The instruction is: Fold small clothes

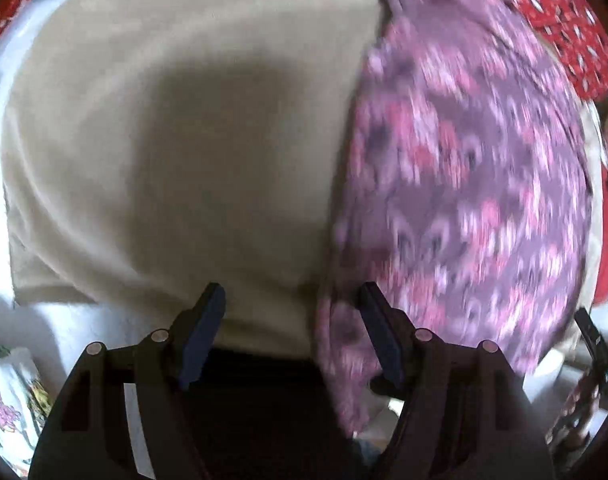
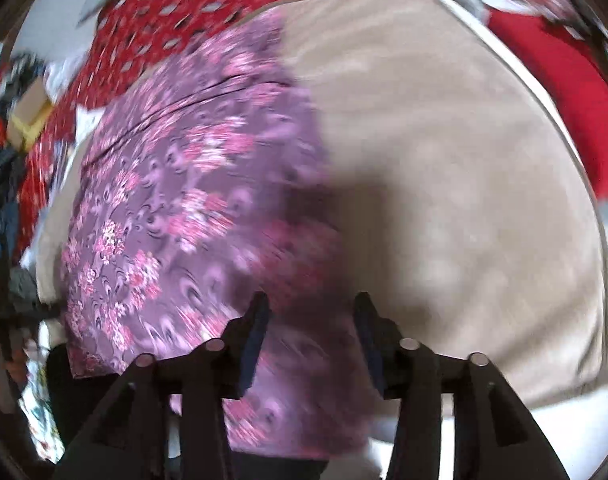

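Two garments lie side by side — a beige cloth (image 1: 164, 140) and a purple floral garment (image 1: 463, 184) overlapping its edge, both motion-blurred. Left gripper (image 1: 292, 308) hangs released above their seam, grasping nothing; right gripper (image 2: 309, 316) likewise spread over the floral piece's edge — red patterned fabric (image 2: 184, 12) beyond.

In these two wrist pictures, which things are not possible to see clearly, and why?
- Purple floral garment: the print is smeared by motion blur in both views.
- Its near hem, left wrist view: hidden behind the left hand-held gripper.
- Beige cloth underneath: its near edge is partly covered by the right hand-held gripper.
- Red patterned fabric: cut off by the fisheye rim.
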Motion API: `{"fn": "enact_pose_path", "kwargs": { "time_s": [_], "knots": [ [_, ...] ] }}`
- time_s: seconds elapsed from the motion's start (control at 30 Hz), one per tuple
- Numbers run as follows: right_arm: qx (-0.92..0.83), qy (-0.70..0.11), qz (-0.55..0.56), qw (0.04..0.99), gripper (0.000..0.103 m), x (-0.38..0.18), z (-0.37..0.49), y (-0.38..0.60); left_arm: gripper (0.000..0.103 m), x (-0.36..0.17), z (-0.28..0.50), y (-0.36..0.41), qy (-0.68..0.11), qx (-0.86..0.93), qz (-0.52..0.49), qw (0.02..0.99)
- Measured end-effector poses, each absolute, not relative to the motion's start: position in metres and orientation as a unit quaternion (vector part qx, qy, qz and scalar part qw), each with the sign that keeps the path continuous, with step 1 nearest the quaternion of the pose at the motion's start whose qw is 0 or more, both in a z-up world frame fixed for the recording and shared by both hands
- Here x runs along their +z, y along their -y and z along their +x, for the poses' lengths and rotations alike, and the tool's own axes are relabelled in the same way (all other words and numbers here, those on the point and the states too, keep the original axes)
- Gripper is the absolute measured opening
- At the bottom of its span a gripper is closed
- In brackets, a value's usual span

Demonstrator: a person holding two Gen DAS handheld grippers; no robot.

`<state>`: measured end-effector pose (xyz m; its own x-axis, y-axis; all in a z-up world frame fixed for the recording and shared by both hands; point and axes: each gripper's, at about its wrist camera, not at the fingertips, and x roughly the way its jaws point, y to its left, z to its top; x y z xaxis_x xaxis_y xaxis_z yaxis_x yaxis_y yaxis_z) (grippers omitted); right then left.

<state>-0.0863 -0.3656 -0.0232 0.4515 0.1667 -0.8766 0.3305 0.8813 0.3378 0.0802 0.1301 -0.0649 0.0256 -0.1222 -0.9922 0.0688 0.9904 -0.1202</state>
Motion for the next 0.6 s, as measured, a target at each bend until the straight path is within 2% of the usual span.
{"fn": "enact_pose_path", "kwargs": {
  "time_s": [0.13,0.27,0.3,0.33,0.37,0.4,0.47,0.5,0.6],
  "knots": [
    [-0.041,-0.524,0.300,0.796,0.053,-0.051,-0.130,0.375,0.069,-0.076,0.056,-0.117,-0.711,-0.113,-0.013,0.694],
    [0.022,-0.522,0.337,0.783,0.056,-0.072,-0.142,0.358,0.069,-0.082,0.039,-0.095,-0.705,-0.132,0.041,0.696],
    [0.038,-0.526,0.335,0.781,0.056,-0.077,-0.142,0.352,0.065,-0.084,0.038,-0.093,-0.707,-0.139,0.033,0.692],
    [0.047,-0.528,0.334,0.779,0.055,-0.080,-0.138,0.345,0.058,-0.085,0.038,-0.091,-0.711,-0.145,0.025,0.687],
    [0.059,-0.530,0.336,0.777,0.055,-0.083,-0.136,0.341,0.041,-0.089,0.034,-0.089,-0.717,-0.152,0.022,0.680],
    [0.075,-0.533,0.341,0.771,0.051,-0.087,-0.134,0.338,0.024,-0.090,0.029,-0.087,-0.716,-0.153,0.031,0.681],
    [0.098,-0.533,0.343,0.768,0.020,-0.088,-0.133,0.333,0.004,-0.094,0.021,-0.075,-0.720,-0.161,0.026,0.674],
    [0.114,-0.534,0.338,0.766,0.013,-0.087,-0.132,0.330,0.004,-0.093,0.025,-0.069,-0.722,-0.166,0.016,0.671],
    [0.144,-0.514,0.321,0.782,0.013,-0.067,-0.138,0.323,0.004,-0.087,0.021,-0.078,-0.715,-0.194,-0.025,0.671]
  ]
}}
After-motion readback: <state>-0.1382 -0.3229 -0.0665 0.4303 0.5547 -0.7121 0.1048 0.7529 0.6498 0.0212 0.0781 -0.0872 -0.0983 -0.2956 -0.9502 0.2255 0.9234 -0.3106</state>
